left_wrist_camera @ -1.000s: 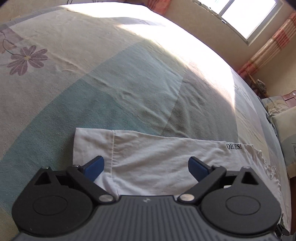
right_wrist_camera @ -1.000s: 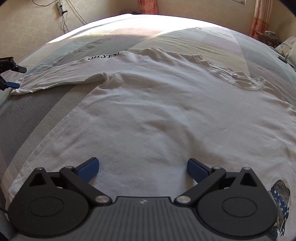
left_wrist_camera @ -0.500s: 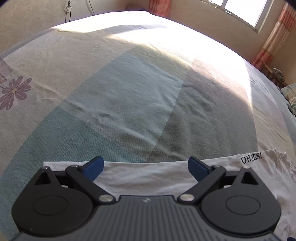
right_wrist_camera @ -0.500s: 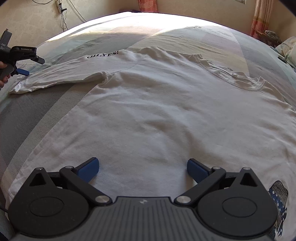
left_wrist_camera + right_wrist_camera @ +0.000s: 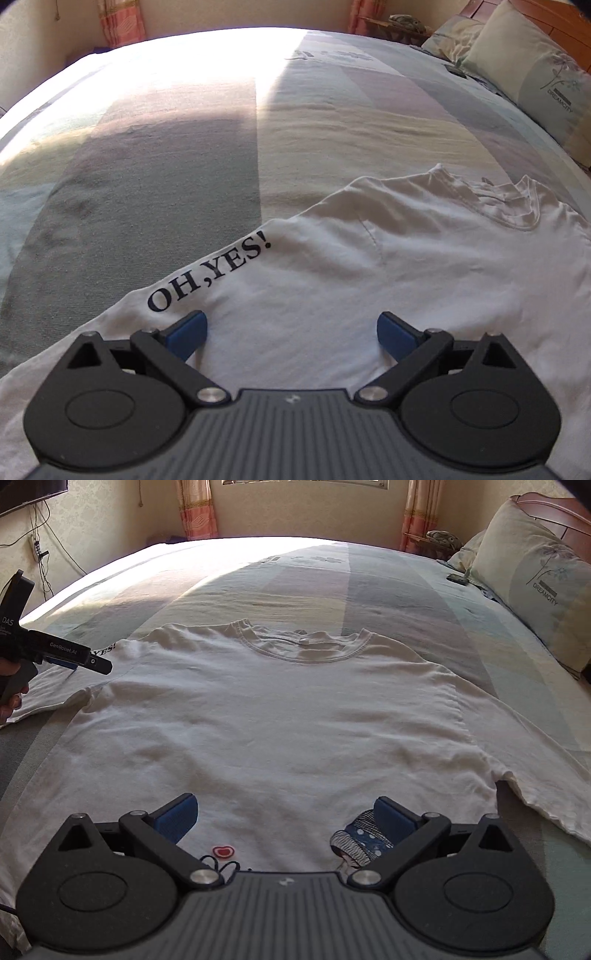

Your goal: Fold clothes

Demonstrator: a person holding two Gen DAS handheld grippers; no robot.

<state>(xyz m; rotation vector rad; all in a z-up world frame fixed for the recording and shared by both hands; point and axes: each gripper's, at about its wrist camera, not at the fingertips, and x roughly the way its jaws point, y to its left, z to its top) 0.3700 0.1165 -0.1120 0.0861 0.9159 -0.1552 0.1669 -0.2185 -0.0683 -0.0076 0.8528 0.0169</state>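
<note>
- The right gripper [image 5: 284,818], black with blue pads, hangs low over the hem end of the white cotton T-shirt [image 5: 266,716], its jaws spread wide with nothing between them. It sits just above the small printed figures near the hem, probably so it can drop onto the lower edge for a fold.
- The shirt lies flat and face up on the pastel patchwork bedspread [image 5: 388,594], hem towards this camera and round neckline [image 5: 306,646] away. Spread out like this, every edge can be reached, and I judge no fold has been made yet.
- The left gripper [image 5: 291,332], of the same build, hovers over the shirt's sleeve just behind the black "OH,YES!" lettering [image 5: 208,273]. Its jaws are also wide apart and hold no cloth; whether the pads touch the fabric I cannot tell.
- In the right wrist view that tool [image 5: 74,659] shows at the left edge over the same sleeve, a hand [image 5: 11,701] around its grip. The placement suggests the sleeve is to be turned in first.
- Further off, a pale pillow [image 5: 532,587] printed with a flower leans at the headboard end, well apart from the shirt.
- Beyond the bed stand orange-striped curtains [image 5: 195,509] beneath a window.
</note>
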